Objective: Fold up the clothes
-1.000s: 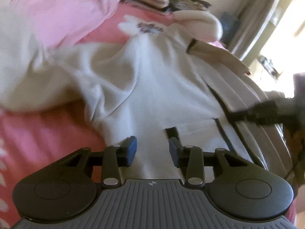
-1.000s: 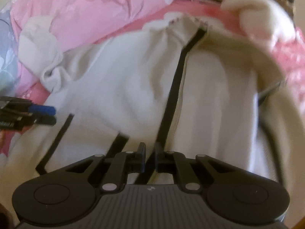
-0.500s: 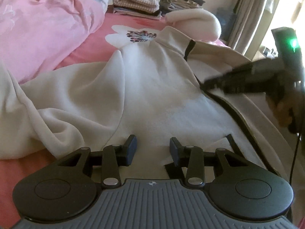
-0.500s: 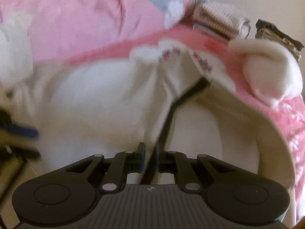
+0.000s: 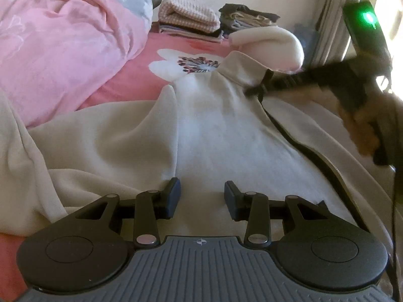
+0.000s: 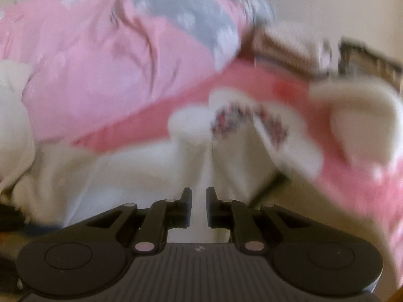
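Your left gripper (image 5: 202, 196) is partly open, low over the cream jacket (image 5: 214, 130), with nothing in it. Your right gripper (image 6: 199, 207) is nearly shut, with only a thin gap; the blur hides whether it pinches cloth. That jacket lies spread on the pink bed (image 5: 131, 80), its black zipper (image 5: 297, 141) running up to the collar.

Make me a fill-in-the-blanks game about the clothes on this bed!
1. The cream jacket has a ____ zipper.
2. The bed sheet under it is ____.
3. The left gripper has ____ between its pads.
4. Folded clothes are stacked at the bed's ____ end.

Missing words: black; pink; nothing; far
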Motion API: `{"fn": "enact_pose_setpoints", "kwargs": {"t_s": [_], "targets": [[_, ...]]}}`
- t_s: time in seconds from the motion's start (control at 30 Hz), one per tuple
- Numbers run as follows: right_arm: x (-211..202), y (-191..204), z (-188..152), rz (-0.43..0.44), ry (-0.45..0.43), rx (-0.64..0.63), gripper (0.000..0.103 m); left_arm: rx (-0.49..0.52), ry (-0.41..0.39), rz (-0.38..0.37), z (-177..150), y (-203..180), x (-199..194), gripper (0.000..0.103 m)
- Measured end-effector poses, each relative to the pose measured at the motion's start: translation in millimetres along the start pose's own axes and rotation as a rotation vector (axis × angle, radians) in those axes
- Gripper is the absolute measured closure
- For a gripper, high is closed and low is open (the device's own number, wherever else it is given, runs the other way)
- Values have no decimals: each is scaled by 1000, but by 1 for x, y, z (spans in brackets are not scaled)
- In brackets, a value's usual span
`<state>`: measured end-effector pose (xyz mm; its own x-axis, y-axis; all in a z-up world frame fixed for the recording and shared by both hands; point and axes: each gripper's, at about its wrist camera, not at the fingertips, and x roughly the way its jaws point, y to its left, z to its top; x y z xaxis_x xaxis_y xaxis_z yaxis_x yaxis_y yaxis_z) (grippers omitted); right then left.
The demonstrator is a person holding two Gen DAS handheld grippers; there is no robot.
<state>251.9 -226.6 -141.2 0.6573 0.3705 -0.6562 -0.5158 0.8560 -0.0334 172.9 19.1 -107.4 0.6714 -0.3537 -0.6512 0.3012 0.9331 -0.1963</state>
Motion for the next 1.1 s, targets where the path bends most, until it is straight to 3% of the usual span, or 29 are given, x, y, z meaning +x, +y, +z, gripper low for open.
{"fn": "enact_pose_setpoints", "kwargs": {"t_s": [0.1,0.13,0.2,0.47,0.63,0.73,0.8,0.97,1.03,1.1], "targets": [[27,-6,5,-109,-38,-74,92,-5,-8,-4,0,1,1,64],[40,-13,-1,-158,-9,-84,92,-7,-10,-5,0,1,1,64],[64,-33,-10,-162,48,-49,95,-11,-15,-8,0,2,2,64],[43,-26,8,-115,-40,-35,94,-22,-28,-18,-1,4,4,64],[83,-42,2,-170,15,-46,96,-28,-36,-20,-2,4,4,64],[70,-36,8,-189,13,-29,95,-33,-40,-26,-1,5,2,64],[52,-26,12,-160,-18,-33,94,-31,-44,-29,0,5,-3,64],[29,-6,14,-36,-35,-58,93,-15,-158,-67,23,9,-34,61],[38,-6,7,-34,10,-68,93,8,-179,-36,40,14,-36,53],[49,-14,-2,-21,63,-31,93,55,-158,47,60,24,-24,51]]}}
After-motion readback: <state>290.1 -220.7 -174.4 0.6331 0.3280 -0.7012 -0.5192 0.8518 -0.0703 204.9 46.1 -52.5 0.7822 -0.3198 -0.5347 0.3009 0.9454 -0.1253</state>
